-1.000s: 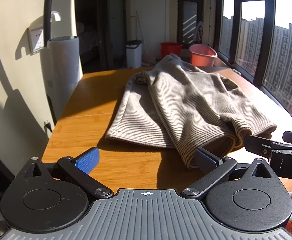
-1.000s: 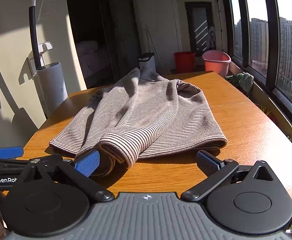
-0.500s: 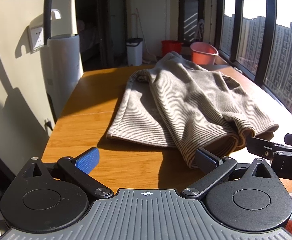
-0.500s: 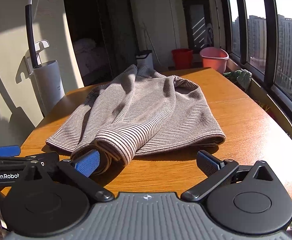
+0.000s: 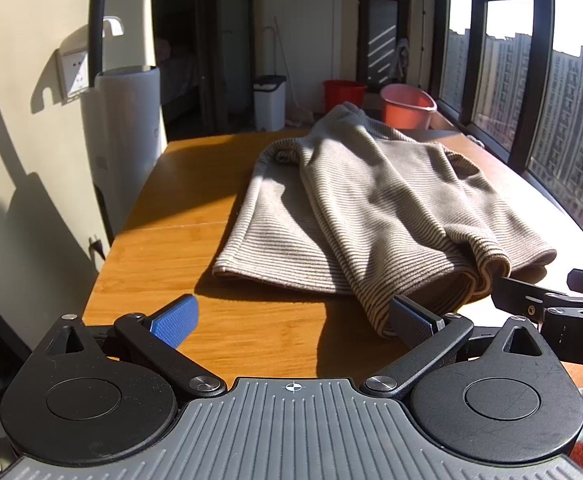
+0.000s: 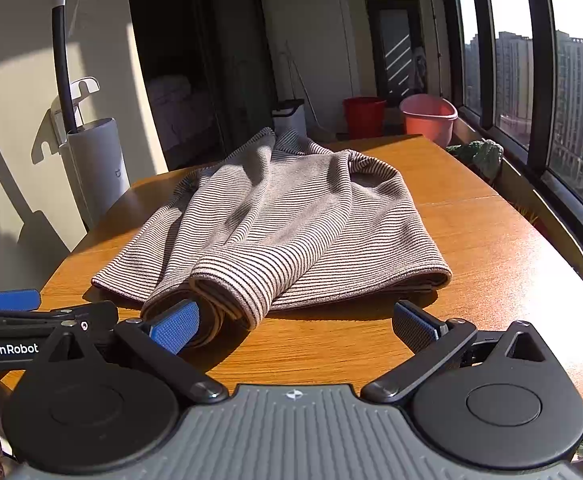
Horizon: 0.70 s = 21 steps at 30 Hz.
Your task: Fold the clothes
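Both grippers held wide apart at the near edge, nothing gripped.

Our left gripper [image 5: 291,318] and right gripper [image 6: 293,322] both stood spread and empty just short of the striped sweater [image 6: 287,220], which lay half-folded mid-way along the wooden table [image 6: 491,248], its rolled sleeve [image 6: 227,292] nearest us. We judged the risk to be pinching only the top layer of that loose roll, so the fold would slump and drag askew. The sleeve seemed to brush one blue pad [image 6: 175,326], though the view left us unsure. Beyond stood a white cylinder [image 6: 99,160], a white bin [image 5: 269,102] and a pink basin [image 6: 429,116]; nothing blocked our reach.
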Tool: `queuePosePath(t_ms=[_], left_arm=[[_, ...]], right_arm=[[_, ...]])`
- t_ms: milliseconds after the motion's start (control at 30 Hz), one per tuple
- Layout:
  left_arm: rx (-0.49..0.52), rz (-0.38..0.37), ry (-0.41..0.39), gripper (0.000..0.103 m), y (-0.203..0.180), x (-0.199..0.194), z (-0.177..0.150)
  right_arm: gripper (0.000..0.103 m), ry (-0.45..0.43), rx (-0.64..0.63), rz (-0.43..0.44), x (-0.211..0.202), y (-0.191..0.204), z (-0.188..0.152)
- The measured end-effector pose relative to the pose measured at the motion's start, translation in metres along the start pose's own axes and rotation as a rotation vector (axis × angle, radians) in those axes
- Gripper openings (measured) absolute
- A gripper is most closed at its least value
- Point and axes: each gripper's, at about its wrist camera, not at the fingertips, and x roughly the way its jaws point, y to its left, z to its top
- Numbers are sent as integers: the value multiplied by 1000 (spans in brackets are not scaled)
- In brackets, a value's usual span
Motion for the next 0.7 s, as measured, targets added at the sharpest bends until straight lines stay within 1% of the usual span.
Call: queuePosePath(t_ms=[700], left_arm=[[-6, 1, 6, 103, 1, 0, -1]], right_arm=[[103, 10, -4, -1, 2, 0, -2]])
